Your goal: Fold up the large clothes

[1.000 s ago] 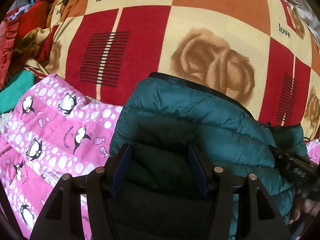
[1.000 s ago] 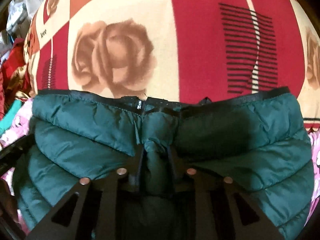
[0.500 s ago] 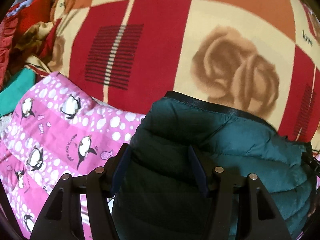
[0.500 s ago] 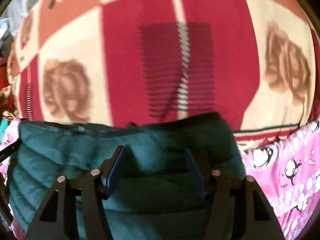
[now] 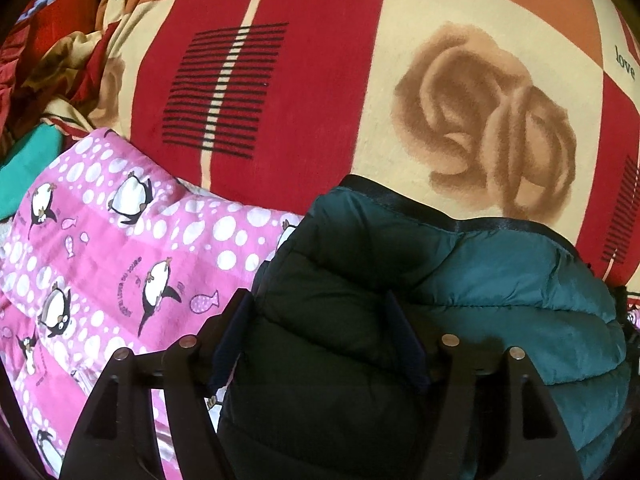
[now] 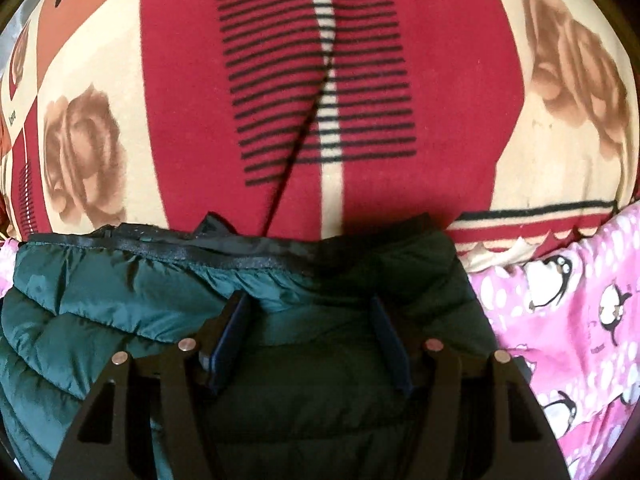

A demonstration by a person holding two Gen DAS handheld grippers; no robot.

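A dark teal quilted puffer jacket (image 5: 500, 280) lies folded in a bundle on the bed, its black-trimmed edge toward the blanket. It also shows in the right wrist view (image 6: 120, 300). My left gripper (image 5: 320, 320) is open, its fingers spread over the jacket's left end, holding nothing. My right gripper (image 6: 312, 320) is open too, its fingers spread over the jacket's right end.
A red, cream and orange blanket (image 5: 320, 80) with roses and striped squares covers the bed behind the jacket. A pink penguin-print quilt (image 5: 120, 260) lies to the left and shows at the right in the right wrist view (image 6: 560, 300). Crumpled clothes (image 5: 32, 60) pile at far left.
My right gripper opened and let go of the jacket fold it pinched a second ago, then shifted right along the jacket. My left gripper stayed open and moved left and slightly back.
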